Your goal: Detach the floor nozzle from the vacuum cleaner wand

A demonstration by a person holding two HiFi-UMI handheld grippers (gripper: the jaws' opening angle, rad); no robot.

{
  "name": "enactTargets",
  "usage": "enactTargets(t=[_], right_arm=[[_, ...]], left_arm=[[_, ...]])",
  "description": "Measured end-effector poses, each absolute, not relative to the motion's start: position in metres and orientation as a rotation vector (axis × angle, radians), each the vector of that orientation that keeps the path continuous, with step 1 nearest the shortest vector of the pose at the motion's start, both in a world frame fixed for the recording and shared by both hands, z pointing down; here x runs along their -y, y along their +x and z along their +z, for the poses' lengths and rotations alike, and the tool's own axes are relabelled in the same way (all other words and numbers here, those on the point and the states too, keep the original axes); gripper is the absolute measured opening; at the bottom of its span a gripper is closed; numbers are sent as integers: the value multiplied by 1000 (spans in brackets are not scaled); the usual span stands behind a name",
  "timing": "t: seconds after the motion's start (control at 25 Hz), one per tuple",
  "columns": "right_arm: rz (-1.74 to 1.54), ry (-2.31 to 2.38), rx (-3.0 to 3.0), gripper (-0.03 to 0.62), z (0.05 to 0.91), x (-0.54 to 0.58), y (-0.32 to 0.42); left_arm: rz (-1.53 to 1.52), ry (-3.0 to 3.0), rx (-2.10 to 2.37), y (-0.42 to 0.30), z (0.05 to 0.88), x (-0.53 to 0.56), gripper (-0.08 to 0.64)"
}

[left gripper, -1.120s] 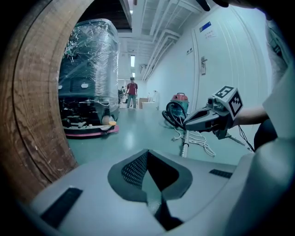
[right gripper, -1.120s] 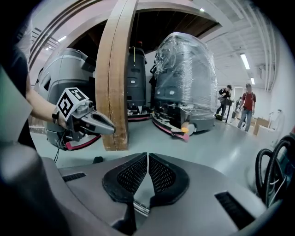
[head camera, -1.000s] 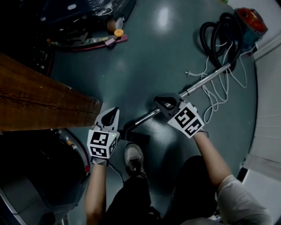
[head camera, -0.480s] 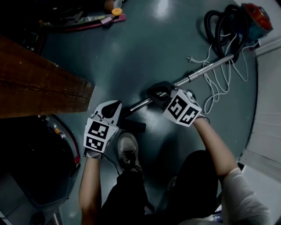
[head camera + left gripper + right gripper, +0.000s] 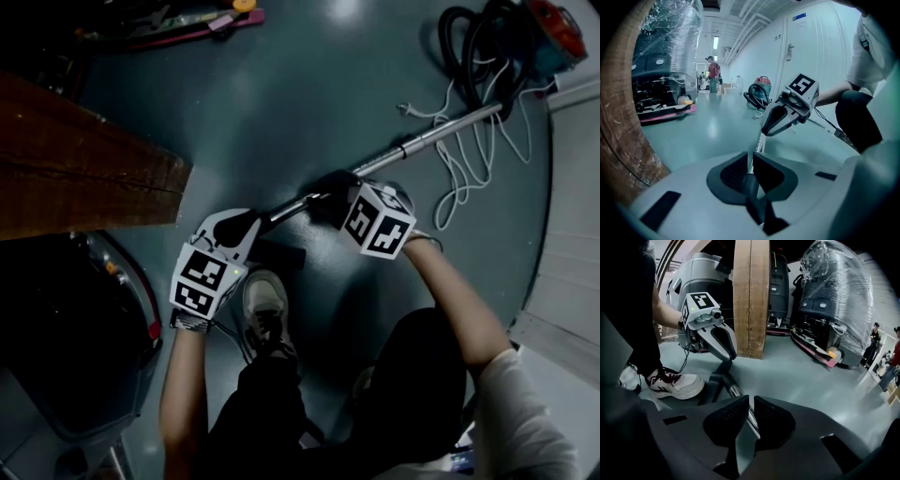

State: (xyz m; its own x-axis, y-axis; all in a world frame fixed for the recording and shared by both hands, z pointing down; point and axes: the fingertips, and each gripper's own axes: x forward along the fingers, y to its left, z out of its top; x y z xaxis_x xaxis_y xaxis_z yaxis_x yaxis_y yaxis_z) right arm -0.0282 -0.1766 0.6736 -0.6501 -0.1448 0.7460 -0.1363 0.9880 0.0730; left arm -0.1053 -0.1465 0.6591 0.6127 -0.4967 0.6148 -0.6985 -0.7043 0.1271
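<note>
Head view dim, glare on the glossy floor [image 5: 309, 112]; both gripper views brighter, fisheye-warped.

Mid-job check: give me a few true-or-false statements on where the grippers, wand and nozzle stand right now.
1. The floor nozzle is joined to the wand. True.
2. The right gripper's jaws stand wide open. False: they are shut, over the wand.
3. A shoe stands close beside the nozzle. True.
4. The vacuum cleaner sits between the person's feet. False: it sits far off across the floor.
5. The left gripper is far from the wand. False: it is at the wand's lower end, which shows in the narrow gap of its jaws; they have just been opening.
</note>
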Motion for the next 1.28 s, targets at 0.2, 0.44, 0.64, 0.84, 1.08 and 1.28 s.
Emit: enactTargets(t=[0.2, 0.44, 0.64, 0.84, 1.08, 1.28], right_arm=[[12, 168, 2272, 130, 686, 175, -27], [-155, 26, 2186, 176, 704, 169, -36], [-269, -76, 2124, 184, 715, 159, -42], [-227, -77, 2106, 184, 729, 164, -36], [-243, -118, 2068, 193, 747, 164, -33], [-274, -126, 2035, 195, 758, 171, -31]], left_arm=[[875, 2468, 912, -99, 673, 142, 65], [1002, 2423, 834, -97, 698, 132, 119], [1095, 2408, 800, -96, 717, 130, 157], [1185, 2385, 746, -97, 734, 128, 179], [1237, 2355, 672, -97, 755, 124, 190], [1354, 2355, 634, -94, 765, 124, 193]])
